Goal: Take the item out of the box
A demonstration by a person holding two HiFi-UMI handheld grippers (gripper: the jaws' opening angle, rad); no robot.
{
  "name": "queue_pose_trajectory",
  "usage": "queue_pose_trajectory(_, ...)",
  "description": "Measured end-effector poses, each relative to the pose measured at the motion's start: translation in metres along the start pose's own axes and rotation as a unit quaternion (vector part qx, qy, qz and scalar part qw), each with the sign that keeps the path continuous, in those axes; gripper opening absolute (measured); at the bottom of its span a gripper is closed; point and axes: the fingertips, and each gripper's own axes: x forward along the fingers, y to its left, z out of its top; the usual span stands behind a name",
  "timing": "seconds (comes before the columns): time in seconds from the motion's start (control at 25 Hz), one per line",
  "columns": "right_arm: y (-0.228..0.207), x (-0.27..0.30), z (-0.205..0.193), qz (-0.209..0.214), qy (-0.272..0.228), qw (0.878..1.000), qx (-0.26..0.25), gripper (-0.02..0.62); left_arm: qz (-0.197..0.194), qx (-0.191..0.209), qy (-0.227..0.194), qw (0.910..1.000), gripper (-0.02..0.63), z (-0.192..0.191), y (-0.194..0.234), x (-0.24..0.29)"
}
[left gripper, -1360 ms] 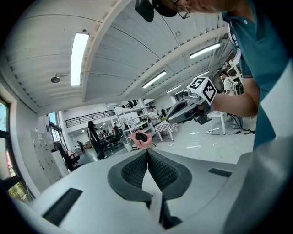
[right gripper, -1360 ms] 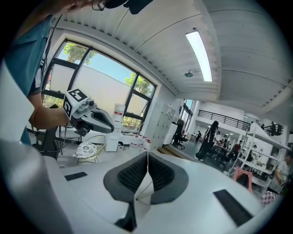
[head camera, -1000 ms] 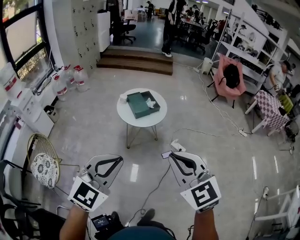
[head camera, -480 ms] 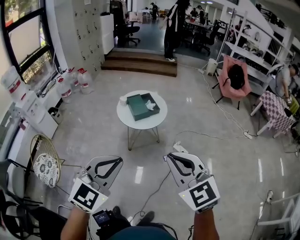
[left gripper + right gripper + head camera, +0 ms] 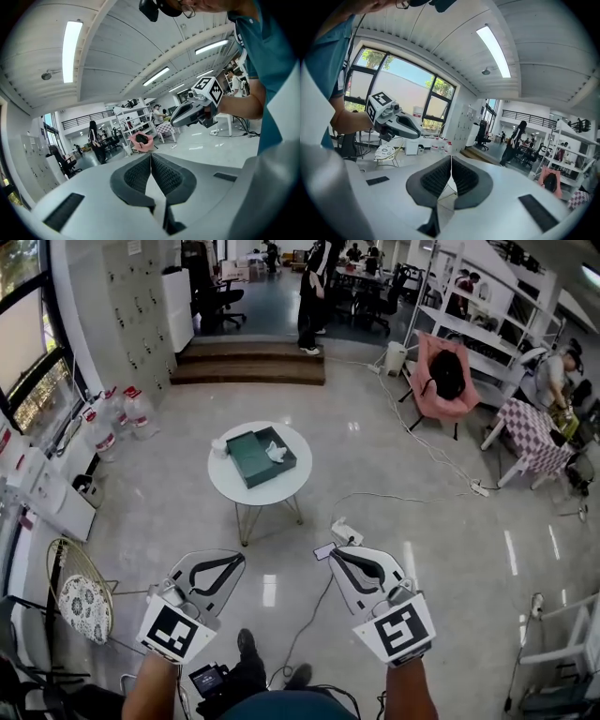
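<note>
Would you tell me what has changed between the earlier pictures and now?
The view shifted as the person walked: the round table with the green box now sits lower and further left in the head view. Nothing was taken or released. The left gripper and right gripper stay shut and empty; the white item stays in the box.

Open-plan office, perhaps a lab, office chairs [image 5: 214, 298] at back, grey lockers [image 5: 131, 306], metal shelving [image 5: 473, 329], water jugs [image 5: 117, 413]

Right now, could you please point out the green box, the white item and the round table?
green box [image 5: 246, 462], head view, left green part.
white item [image 5: 275, 452], head view, its middle.
round table [image 5: 268, 496], head view, bare front top.
</note>
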Motion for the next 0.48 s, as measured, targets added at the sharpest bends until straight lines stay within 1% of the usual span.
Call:
queue_pose_trajectory(0.24,-0.030,0.044,0.017,-0.035,0.018,0.999,0.008,0.039,-0.030,0.007,-0.026,0.9992,0.020,-0.003,0.062,0.030)
queue_pose_trajectory(0.48,-0.056,0.103,0.020,-0.059,0.027,0.998,0.019,0.039,-0.058,0.009,-0.037,0.9976,0.020,-0.029,0.120,0.060)
